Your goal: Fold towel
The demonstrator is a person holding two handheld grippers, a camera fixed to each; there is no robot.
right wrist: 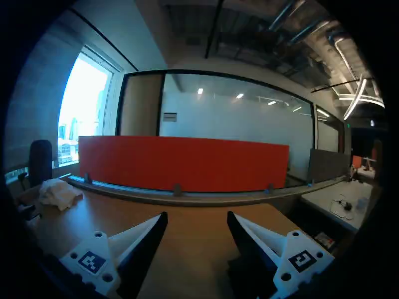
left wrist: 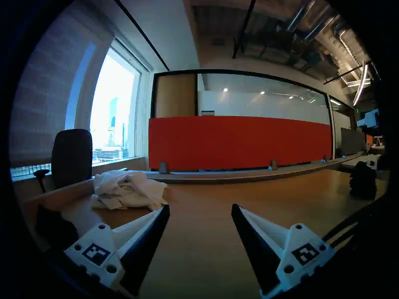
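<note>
Lying crumpled near left gripper (left wrist: 199, 209), far from right gripper (right wrist: 197, 217): towel (left wrist: 127, 189)

crumpled cloth towel (left wrist: 127, 189), smooth wooden desk (left wrist: 209, 219)

Readable text: I am finding none anywhere.
Wall sign (right wrist: 169, 117): I am seeing it too small to read.

You face a long wooden desk (left wrist: 209, 239). A red screen (left wrist: 239, 142) stands along its far edge, with a glass wall (left wrist: 259, 102) behind. A bright window (left wrist: 112, 119) is on your left, a black chair (left wrist: 72, 157) by it. Pipes (left wrist: 319, 22) and long lights (left wrist: 361, 82) hang under the ceiling.
</note>
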